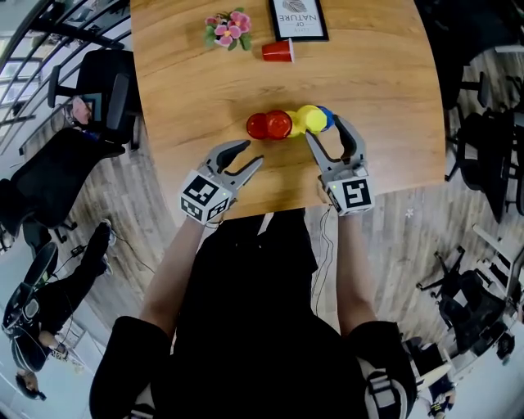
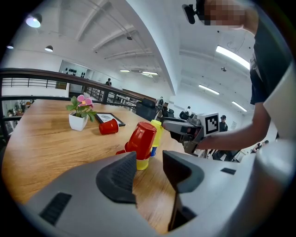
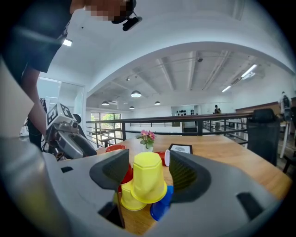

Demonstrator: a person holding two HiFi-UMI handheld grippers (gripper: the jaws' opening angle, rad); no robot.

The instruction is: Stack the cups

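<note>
The only writing I can read is on the framed print [image 1: 298,18] at the far edge of the wooden table [image 1: 188,90]: "OF NATURE" in dark capitals, with a smaller line above that is too small to make out. The marker cubes [image 1: 203,199] at the back of my tongs carry black-and-white square patterns and no letters. Both my forearms reach forward from my body over the near edge of the table. The left tongs [image 1: 252,155] angle towards the middle, their jaws spread with nothing between them, and their tips stop just short of the red cups [image 1: 268,125]. The right tongs [image 1: 325,128] point at the same cluster from the other side, jaws spread wide around an upside-down yellow cup [image 3: 148,178]. There is a gap at each pad (so I am not pinching it). That cup sits tilted, leaning on a second yellow cup [image 3: 127,199] and a blue cup [image 3: 162,208] beneath it, and the whole cluster touches together at the middle of the table. A lone red cup [image 1: 278,51] lies on its side well apart, just in front of the print, near the potted pink flowers [image 1: 229,29].
</note>
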